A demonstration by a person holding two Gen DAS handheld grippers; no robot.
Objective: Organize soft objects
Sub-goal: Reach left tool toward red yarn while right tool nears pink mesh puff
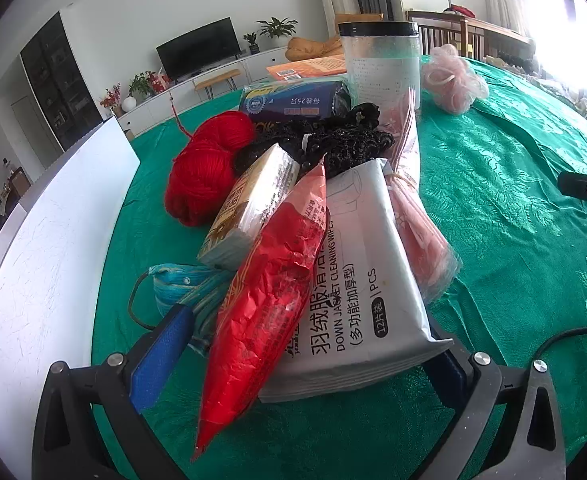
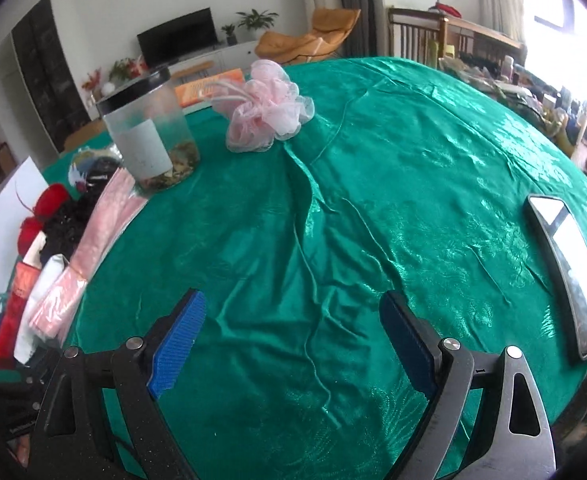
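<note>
In the left wrist view my left gripper (image 1: 305,344) is open, its blue pads on either side of a pile of soft things. Between them lie a red foil packet (image 1: 265,300) and a white wipes pack (image 1: 357,280). Behind are a tissue pack (image 1: 249,204), red yarn (image 1: 205,164), a black mesh item (image 1: 333,144), a pink bag roll (image 1: 417,216) and a teal cloth (image 1: 181,284). A pink mesh bath pouf (image 2: 265,108) lies apart at the back. My right gripper (image 2: 293,336) is open and empty over bare green tablecloth (image 2: 373,200).
A clear jar with a black lid (image 2: 149,128) stands beside the pile. A phone (image 2: 569,276) lies at the right of the table. A white board (image 1: 33,260) stands along the left edge. A blue packet (image 1: 293,100) and an orange booklet (image 1: 309,66) lie behind the pile.
</note>
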